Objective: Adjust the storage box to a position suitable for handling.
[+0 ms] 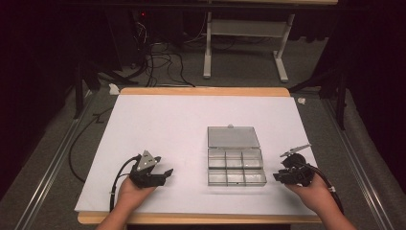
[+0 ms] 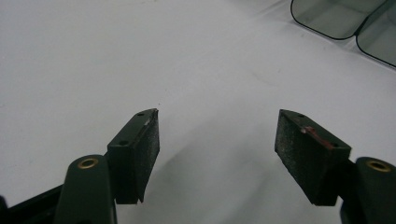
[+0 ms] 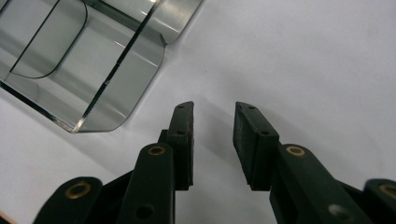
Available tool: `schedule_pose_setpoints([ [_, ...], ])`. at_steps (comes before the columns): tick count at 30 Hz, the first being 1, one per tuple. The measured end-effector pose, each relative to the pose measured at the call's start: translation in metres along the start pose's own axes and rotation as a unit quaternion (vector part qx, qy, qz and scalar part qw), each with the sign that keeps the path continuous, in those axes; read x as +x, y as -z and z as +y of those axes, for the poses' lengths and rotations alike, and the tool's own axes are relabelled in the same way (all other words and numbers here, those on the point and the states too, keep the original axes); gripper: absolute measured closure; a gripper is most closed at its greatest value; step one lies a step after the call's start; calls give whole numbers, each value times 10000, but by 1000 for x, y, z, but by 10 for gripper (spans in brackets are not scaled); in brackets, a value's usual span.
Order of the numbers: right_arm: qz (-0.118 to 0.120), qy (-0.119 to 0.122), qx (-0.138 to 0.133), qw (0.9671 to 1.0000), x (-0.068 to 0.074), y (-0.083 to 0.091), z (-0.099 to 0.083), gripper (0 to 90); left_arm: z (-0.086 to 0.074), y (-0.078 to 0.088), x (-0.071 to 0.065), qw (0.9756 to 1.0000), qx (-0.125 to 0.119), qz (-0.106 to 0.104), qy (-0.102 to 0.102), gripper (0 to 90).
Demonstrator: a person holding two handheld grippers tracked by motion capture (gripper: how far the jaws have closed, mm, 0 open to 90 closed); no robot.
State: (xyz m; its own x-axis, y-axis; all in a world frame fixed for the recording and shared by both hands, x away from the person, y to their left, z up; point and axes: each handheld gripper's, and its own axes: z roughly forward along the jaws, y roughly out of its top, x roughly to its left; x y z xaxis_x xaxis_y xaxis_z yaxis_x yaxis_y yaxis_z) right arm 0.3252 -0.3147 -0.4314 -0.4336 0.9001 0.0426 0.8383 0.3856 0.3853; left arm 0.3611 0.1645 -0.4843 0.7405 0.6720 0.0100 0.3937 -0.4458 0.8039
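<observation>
We see a clear box (image 1: 235, 155) lying open on the white worktop (image 1: 158, 120), lid flat behind the tray, its compartments looking empty. It sits between our two grippers, well apart from the left one and near the right one. Laid open like this, the tray can be reached from either side, and we judge that is why it rests midway.

The left gripper (image 2: 217, 140) has its jaws wide with nothing between them; ahead of those jaws lies bare worktop, and the box's rounded corners show far off, up and to the right of them. The right gripper (image 3: 213, 135) keeps its jaws narrow, also holding nothing; the box's near corner lies just beyond and to the left of its left jaw, not touching.

Both hands rest low at the near edge, the left hand (image 1: 136, 189) cupping its gripper from below and pointing it towards the box, the right hand (image 1: 311, 189) angled inward likewise
</observation>
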Motion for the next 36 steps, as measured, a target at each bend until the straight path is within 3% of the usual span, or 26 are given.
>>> schedule_pose_setpoints([
  [18,-135,173,673,9975,-19,6,4,777,-1,2,-2,9999,-89,81,-83,312],
  [25,-133,193,950,9952,-27,-2,6,795,-2,3,-4,9997,-127,128,-134,311],
  [36,-81,265,1158,9929,-33,-10,12,808,-1,2,-4,9997,-83,170,-127,312],
])
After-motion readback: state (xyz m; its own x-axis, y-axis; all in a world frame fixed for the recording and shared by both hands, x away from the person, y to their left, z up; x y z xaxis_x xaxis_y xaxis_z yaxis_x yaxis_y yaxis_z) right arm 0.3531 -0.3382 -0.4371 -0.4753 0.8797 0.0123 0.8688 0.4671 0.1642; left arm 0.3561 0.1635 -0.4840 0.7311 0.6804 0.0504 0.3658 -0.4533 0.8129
